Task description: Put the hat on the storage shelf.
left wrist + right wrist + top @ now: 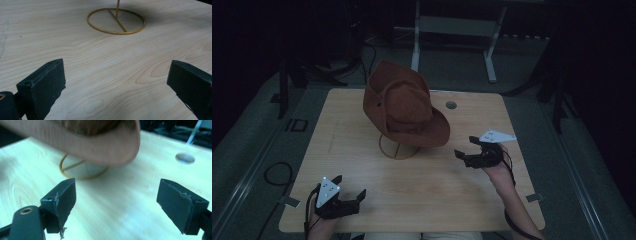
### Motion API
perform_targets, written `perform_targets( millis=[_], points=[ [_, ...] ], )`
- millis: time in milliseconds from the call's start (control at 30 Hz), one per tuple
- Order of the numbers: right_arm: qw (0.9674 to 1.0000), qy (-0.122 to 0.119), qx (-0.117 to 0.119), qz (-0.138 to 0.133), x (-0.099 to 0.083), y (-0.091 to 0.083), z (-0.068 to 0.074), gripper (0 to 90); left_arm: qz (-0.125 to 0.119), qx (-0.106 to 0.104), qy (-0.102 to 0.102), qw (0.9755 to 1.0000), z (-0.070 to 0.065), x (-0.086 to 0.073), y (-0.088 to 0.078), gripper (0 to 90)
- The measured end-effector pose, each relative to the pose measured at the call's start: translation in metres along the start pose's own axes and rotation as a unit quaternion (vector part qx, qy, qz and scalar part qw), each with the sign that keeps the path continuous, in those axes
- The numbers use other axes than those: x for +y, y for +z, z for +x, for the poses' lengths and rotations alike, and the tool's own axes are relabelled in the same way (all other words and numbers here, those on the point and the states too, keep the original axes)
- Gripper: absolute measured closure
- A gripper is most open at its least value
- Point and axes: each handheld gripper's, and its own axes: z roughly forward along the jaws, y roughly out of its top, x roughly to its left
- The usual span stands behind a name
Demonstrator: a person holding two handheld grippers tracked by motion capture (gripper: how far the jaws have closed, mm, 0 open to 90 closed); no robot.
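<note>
A brown wide-brimmed hat (404, 106) rests tilted on a thin gold wire stand (398, 149) at the middle of the wooden table (362, 125). The stand's ring base (116, 21) lies ahead of my left gripper (349, 189), which hovers open near the front left edge with nothing between its jaws. My right gripper (466, 148) is open too, held just right of the hat's brim (100, 143), with a gap between them. The ring base (82, 171) lies under the brim.
A round cable hole (451, 105) sits in the table behind the hat on the right. A white desk frame (457, 30) stands on the dark floor beyond the table. Cables (277, 175) lie on the floor at the left.
</note>
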Motion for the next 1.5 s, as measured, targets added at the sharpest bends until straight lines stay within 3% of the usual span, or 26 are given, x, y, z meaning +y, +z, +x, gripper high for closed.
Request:
perform_targets(
  millis=[200, 233, 333, 667, 1033, 1267, 1333, 1500],
  points=[
    [0.9998, 0.013, 0.003, 0.014, -0.029, 0.001, 0.001, 15.3, -0.001, 0.001, -0.003, 1.0, 0.0, 0.0, 0.0, 2.5],
    [0.9995, 0.028, 0.001, 0.013, -0.043, -0.002, 0.002, 14.3, -0.001, 0.001, -0.003, 1.0, 0.0, 0.0, 0.0, 2.5],
    [0.9992, 0.039, -0.002, 0.009, -0.057, -0.006, 0.003, 14.3, 0.0, 0.0, -0.005, 1.0, 0.001, 0.0, 0.0, 2.5],
    [0.9985, 0.036, -0.038, 0.013, -0.092, -0.035, 0.0, 14.3, 0.001, 0.005, -0.002, 1.0, 0.0, 0.0, 0.0, 2.5],
    [0.9944, 0.073, -0.074, 0.018, -0.118, -0.066, -0.008, 14.3, -0.001, 0.003, -0.01, 0.9999, 0.002, -0.001, 0.0, 2.5],
    [0.9908, 0.071, -0.113, 0.024, -0.125, -0.078, -0.017, 14.3, -0.002, 0.004, -0.011, 0.9999, 0.002, -0.001, -0.001, 2.5],
    [0.9899, 0.086, -0.112, 0.016, -0.127, -0.08, -0.022, 14.3, -0.002, 0.003, -0.012, 0.9999, 0.002, -0.001, -0.001, 2.5],
    [0.9883, 0.093, -0.12, 0.012, -0.129, -0.081, -0.026, 14.3, -0.002, 0.005, -0.015, 0.9999, 0.003, -0.001, -0.001, 2.6]
  ],
)
